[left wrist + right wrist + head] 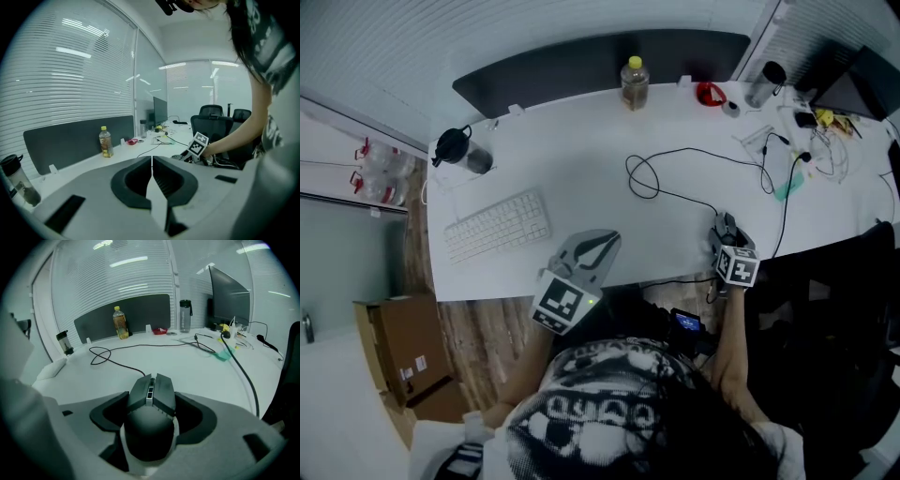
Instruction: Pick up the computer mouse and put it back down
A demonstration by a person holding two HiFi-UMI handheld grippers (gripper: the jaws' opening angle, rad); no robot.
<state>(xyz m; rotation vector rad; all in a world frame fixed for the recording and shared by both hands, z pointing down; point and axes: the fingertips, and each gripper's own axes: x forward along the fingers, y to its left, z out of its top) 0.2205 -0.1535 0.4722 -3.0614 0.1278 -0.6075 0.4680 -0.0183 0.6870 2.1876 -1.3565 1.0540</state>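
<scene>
The dark computer mouse (pixel 149 432) sits deep between the jaws of my right gripper (pixel 151 401), and the pale pads hug both its sides. Seen from the head view, the mouse (pixel 723 223) and right gripper (pixel 725 232) are at the white desk's (pixel 581 169) front edge on the right. Whether the mouse rests on the desk I cannot tell. Its thin black cable (pixel 675 173) loops back over the desk. My left gripper (pixel 598 246) hovers at the front edge near the middle, its jaws (pixel 151 161) shut with nothing in them.
A white keyboard (pixel 497 225) lies left of the left gripper. At the desk's back stand a dark flask (pixel 459 150), a yellow-capped bottle (pixel 634 82) and a tumbler (pixel 764 82). Tangled cables (pixel 806 141) clutter the right end. A cardboard box (pixel 398 356) stands on the floor.
</scene>
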